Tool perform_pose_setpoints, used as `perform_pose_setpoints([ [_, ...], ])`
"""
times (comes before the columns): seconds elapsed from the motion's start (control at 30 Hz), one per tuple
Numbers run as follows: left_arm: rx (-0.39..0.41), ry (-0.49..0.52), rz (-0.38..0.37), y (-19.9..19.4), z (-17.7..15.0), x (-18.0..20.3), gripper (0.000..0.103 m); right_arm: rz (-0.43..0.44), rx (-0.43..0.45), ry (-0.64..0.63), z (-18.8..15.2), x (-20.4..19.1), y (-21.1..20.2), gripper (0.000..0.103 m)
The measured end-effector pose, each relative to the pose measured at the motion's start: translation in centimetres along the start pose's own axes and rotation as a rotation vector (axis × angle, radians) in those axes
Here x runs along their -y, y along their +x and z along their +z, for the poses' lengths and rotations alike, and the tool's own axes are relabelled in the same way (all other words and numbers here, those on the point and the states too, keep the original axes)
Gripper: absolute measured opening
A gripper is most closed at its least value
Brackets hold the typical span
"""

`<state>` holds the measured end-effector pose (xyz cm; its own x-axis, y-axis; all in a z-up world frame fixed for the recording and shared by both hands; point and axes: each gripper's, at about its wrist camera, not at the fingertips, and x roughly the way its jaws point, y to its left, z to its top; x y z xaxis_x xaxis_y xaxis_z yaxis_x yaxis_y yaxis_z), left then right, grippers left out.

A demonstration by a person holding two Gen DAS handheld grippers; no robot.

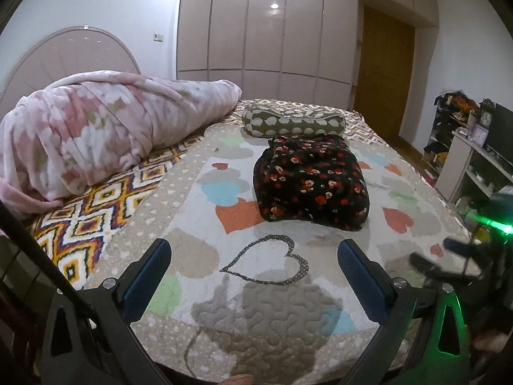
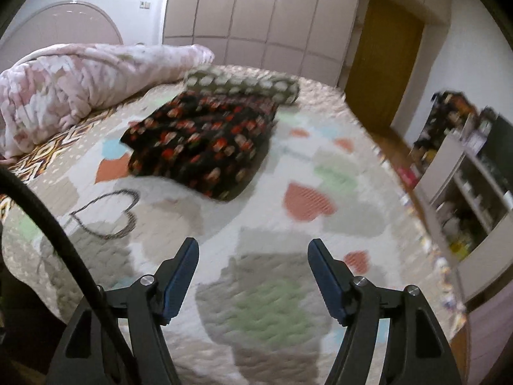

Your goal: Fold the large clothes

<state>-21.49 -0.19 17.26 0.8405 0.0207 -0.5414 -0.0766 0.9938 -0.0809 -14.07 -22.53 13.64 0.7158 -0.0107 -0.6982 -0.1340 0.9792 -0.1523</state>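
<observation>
No brand, label or readable writing found anywhere; clock faces on the shelf unit (image 1: 474,157) too small to read.

Counted: one folded black floral garment (image 1: 309,179), one green pillow (image 1: 293,123) with pale spots, one rolled pink blanket (image 1: 105,128), one heart-patterned quilt (image 1: 224,240) over the bed, one arched headboard (image 1: 73,51), one wardrobe wall (image 1: 266,25), one wooden door (image 1: 383,70).

Lay mid-bed on the quilt, that garment, folded into a thick bundle, its far edge touching or just beside the pillow; well apart from both grippers.

Left gripper (image 1: 255,276): jaws spread wide above the quilt, nothing between them. Right gripper (image 2: 253,276): jaws likewise spread, empty, above bare quilt; seen blurred at the right edge of the left wrist view, beside a green light.
</observation>
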Motion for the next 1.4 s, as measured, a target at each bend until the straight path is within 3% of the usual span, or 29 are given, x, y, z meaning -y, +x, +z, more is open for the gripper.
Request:
perform_pose_setpoints([
  [0.17, 0.018, 0.008, 0.000, 0.0, -0.1, 0.4, 0.103, 0.045, -0.023, -0.003, -0.8, -1.6, 0.5, 0.075],
  [0.3, -0.017, 0.001, 0.001, 0.7, -0.3, 0.4, 0.103, 0.061, -0.029, 0.011, -0.9, -1.8, 0.7, 0.075],
  [0.5, -0.098, -0.007, 0.068, 2.3, -0.9, 0.2, 0.103, 0.064, -0.066, 0.039, -1.4, -1.7, 1.6, 0.075],
  [1.4, -0.197, -0.024, 0.036, 4.1, -2.2, 0.5, 0.103, 0.053, -0.094, 0.048, -1.9, -2.4, 2.2, 0.076],
])
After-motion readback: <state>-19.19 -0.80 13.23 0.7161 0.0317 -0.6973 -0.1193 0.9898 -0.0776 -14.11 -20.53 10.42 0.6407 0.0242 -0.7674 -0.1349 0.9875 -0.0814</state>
